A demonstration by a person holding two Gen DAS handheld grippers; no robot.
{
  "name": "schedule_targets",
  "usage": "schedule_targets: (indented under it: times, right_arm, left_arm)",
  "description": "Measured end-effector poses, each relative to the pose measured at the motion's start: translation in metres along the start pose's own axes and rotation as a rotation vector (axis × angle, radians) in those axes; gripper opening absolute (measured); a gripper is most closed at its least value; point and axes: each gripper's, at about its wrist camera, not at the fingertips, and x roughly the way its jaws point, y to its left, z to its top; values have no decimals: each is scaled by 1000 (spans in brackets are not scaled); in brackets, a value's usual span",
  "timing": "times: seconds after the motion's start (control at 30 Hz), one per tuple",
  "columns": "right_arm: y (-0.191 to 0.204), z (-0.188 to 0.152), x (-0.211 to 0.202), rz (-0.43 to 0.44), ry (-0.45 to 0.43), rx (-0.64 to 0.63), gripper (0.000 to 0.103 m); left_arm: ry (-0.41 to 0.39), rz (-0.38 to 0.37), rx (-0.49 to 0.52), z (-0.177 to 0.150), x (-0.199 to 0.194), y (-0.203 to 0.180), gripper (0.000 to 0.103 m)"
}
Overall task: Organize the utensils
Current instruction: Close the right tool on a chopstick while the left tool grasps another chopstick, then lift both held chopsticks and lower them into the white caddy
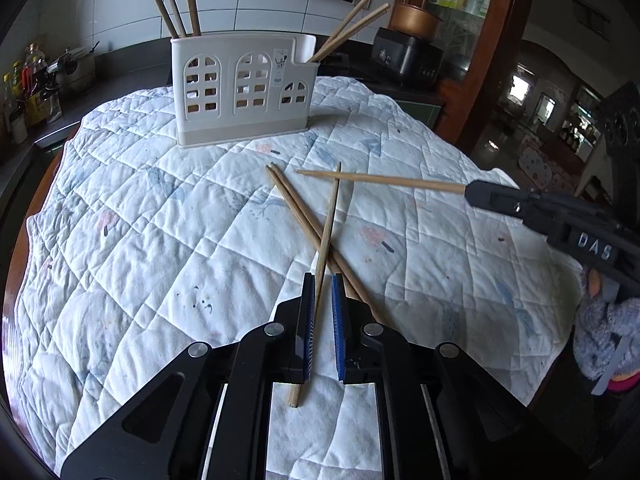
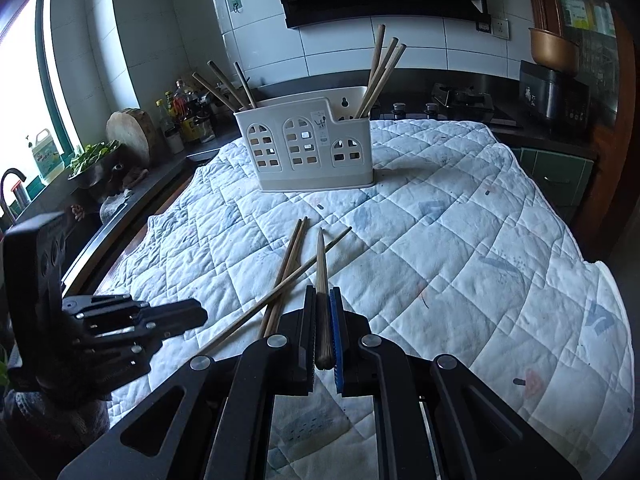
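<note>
So I'm mid-pickup here, both hands loaded. The left gripper (image 1: 323, 300) has its fingers closed on a pale thin wooden chopstick (image 1: 327, 236), which sticks out away from me over the crossed pair of darker wooden chopsticks (image 1: 298, 208) lying on the white quilted cloth (image 1: 160, 240) that covers the table. The right gripper (image 2: 323, 316) has its fingers clamped on another tapered wooden chopstick (image 2: 321, 264), held clear of the cloth, tip pointing left in the left wrist view. The cream plastic utensil holder with arched window cut-outs (image 1: 240, 88) stands at the far side, chopsticks already poking out of its left and right compartments. Next I reckon I carry each stick over, tip it upright and drop it in a slot without knocking the holder.
</note>
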Motion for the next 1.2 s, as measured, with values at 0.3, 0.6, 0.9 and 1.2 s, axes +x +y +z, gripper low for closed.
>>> schedule_targets:
  times: [0.3, 0.6, 0.9, 1.2]
  right_arm:
    - [3, 7, -6, 0, -21, -12, 7]
    - [8, 21, -13, -2, -54, -39, 7]
    - [12, 53, -25, 39, -99, -54, 7]
    - [14, 109, -48, 76, -173, -74, 7]
  left_arm:
    - [38, 15, -1, -18, 15, 7, 40]
    - [91, 31, 2, -22, 30, 9, 17]
    - [46, 55, 32, -10, 14, 7, 5]
    - [-15, 52, 48, 11, -13, 15, 5]
